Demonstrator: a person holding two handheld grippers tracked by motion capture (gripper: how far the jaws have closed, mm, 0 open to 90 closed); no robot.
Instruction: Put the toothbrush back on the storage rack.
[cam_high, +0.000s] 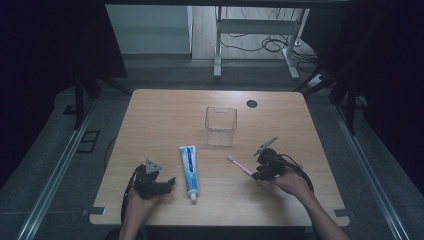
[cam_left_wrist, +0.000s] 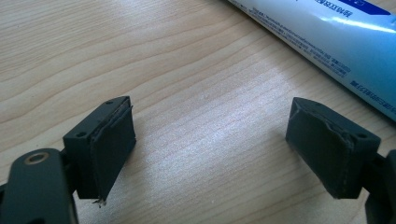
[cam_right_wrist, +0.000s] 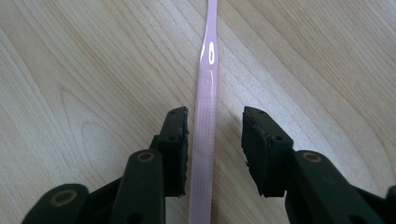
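Right gripper (cam_right_wrist: 215, 140) lines up on the slim pink plastic toothbrush (cam_right_wrist: 208, 107), lower right of the high view.

Its jaws stand apart astride the handle, not yet clamped, likely for a straight pinch. The left gripper (cam_left_wrist: 205, 154) waits wide open over bare wood beside the blue-and-white toothpaste tube (cam_left_wrist: 322, 37); the clear square plastic cup (cam_high: 220, 125) stands upright at centre.

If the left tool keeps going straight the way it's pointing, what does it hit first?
Most likely the toothpaste tube. The left tool stands open over bare table, and the tube lies ahead, slightly to one side. How far ahead is hard to judge.
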